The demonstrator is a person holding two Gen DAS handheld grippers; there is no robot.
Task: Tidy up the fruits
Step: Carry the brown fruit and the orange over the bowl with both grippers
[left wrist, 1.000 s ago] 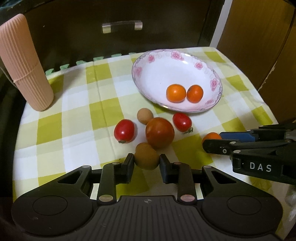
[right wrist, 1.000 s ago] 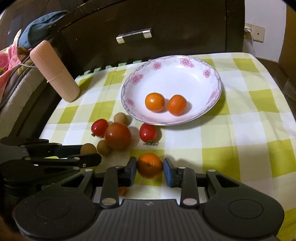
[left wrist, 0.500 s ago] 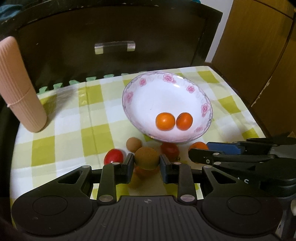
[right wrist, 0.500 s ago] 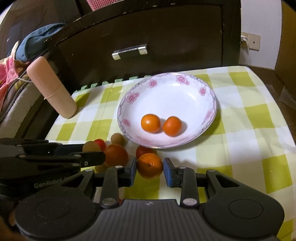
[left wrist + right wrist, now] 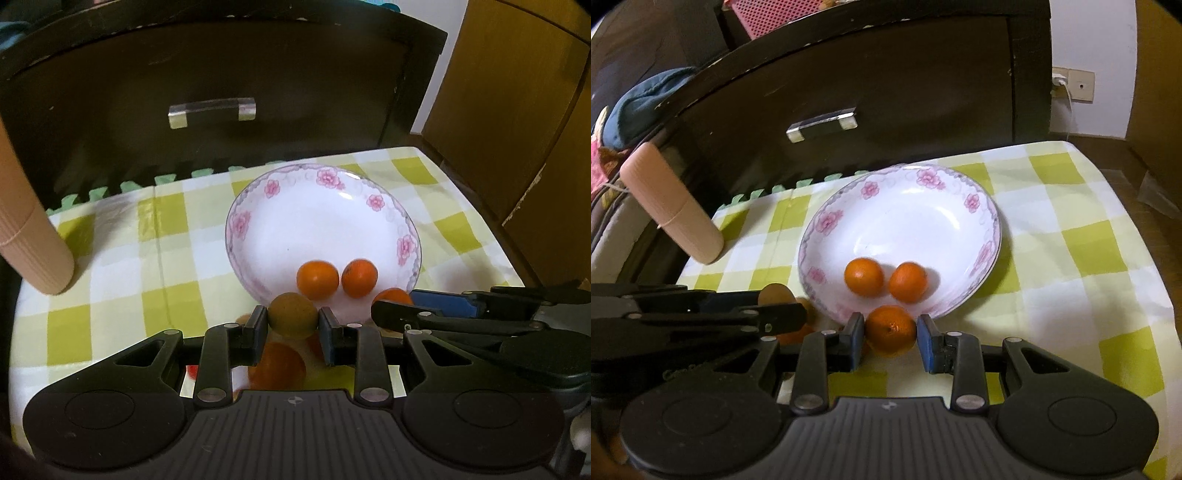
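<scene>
My left gripper [image 5: 292,320] is shut on a brown round fruit [image 5: 292,314], held above the table at the near rim of the white flowered bowl [image 5: 295,221]. My right gripper [image 5: 891,332] is shut on a small orange [image 5: 890,330], also raised at the bowl's [image 5: 923,221] near rim. Two small oranges [image 5: 317,279] [image 5: 359,277] lie inside the bowl. Below the left gripper a large red tomato [image 5: 277,365] and other fruit stay on the cloth, mostly hidden. In the left wrist view the right gripper [image 5: 400,309] comes in from the right.
A pink ribbed cylinder [image 5: 26,236] leans at the table's left side. A dark cabinet with a metal drawer handle [image 5: 212,112] stands right behind the checked tablecloth [image 5: 1071,240]. A wooden door [image 5: 517,92] is on the right. The left gripper's arm [image 5: 683,317] crosses the right wrist view.
Both grippers have lifted their fruits off the cloth and carried them toward the bowl. The loose tomatoes have dropped below and behind the left gripper's fingers.
</scene>
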